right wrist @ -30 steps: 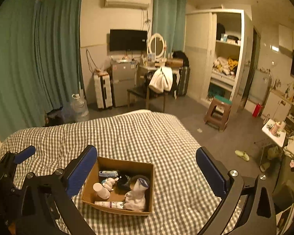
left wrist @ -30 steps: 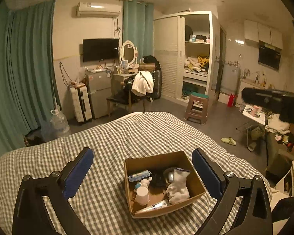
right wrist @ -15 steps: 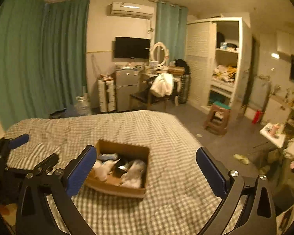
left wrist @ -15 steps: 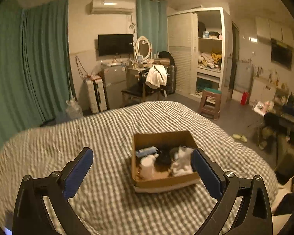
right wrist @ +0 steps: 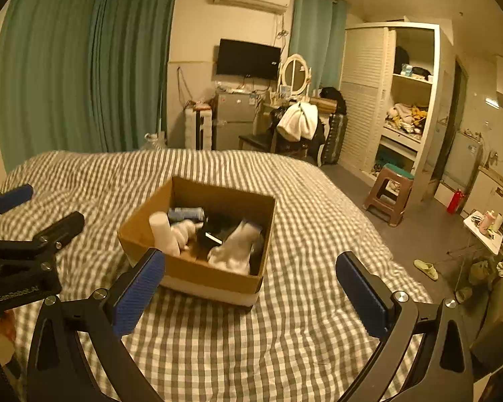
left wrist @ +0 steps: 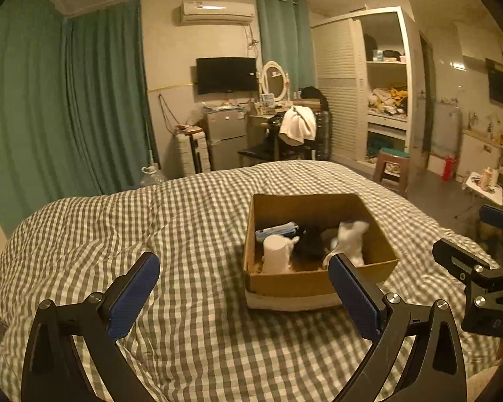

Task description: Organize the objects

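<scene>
Cardboard box [right wrist: 198,268] sat mid-bed on the checked quilt [right wrist: 285,335], crowded with a white bottle [right wrist: 164,231] and white cloth [right wrist: 234,251]; left gripper [left wrist: 243,296] and right gripper [right wrist: 249,293] both spread, empty; soft bedding risked tipping the box during a reach.

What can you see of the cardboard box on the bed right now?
The cardboard box is brown and open-topped, with a pale band round its base. It sits flat on the checked bedspread, ahead of both open grippers, touched by neither. Inside lie a white bottle, a blue-labelled tube, a white cloth-like bundle and something dark, too blurred to name.
</scene>
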`<state>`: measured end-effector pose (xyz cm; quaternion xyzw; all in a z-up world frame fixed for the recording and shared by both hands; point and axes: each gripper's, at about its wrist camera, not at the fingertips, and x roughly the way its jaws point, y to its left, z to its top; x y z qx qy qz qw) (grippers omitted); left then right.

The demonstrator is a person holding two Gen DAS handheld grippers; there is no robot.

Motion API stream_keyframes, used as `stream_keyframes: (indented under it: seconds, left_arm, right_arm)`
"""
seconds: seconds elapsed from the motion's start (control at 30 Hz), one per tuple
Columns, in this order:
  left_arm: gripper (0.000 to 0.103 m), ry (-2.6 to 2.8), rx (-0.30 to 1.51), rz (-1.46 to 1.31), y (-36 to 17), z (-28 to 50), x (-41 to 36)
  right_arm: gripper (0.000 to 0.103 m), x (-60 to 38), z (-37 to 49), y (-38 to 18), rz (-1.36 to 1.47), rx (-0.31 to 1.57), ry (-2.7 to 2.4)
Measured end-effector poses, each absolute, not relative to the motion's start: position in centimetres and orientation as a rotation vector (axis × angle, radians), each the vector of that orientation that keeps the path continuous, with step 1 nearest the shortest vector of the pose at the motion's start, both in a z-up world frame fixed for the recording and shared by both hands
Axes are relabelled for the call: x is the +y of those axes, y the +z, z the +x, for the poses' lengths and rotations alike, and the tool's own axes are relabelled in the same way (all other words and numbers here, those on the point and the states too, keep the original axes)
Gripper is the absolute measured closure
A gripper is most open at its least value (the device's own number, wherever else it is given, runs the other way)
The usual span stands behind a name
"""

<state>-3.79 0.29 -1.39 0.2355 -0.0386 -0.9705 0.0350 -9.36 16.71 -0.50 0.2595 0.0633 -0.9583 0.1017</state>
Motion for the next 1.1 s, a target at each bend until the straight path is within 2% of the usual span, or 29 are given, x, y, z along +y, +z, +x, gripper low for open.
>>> stream_keyframes:
  seconds: [0.33,1.1]
  left_arm:
    - [0.0,-2.928,-0.084,0.748,-4.1,-4.0,-1.1]
    - [0.0,-2.901,-0.118,0.756,-4.6,-3.9,-1.2]
  right_arm:
    - [0.001,17.0,-11.6,-4.7,0.804,0.173,-2.853]
    - [0.001,15.9,-11.4,-5.4,0.794,0.228,-2.857]
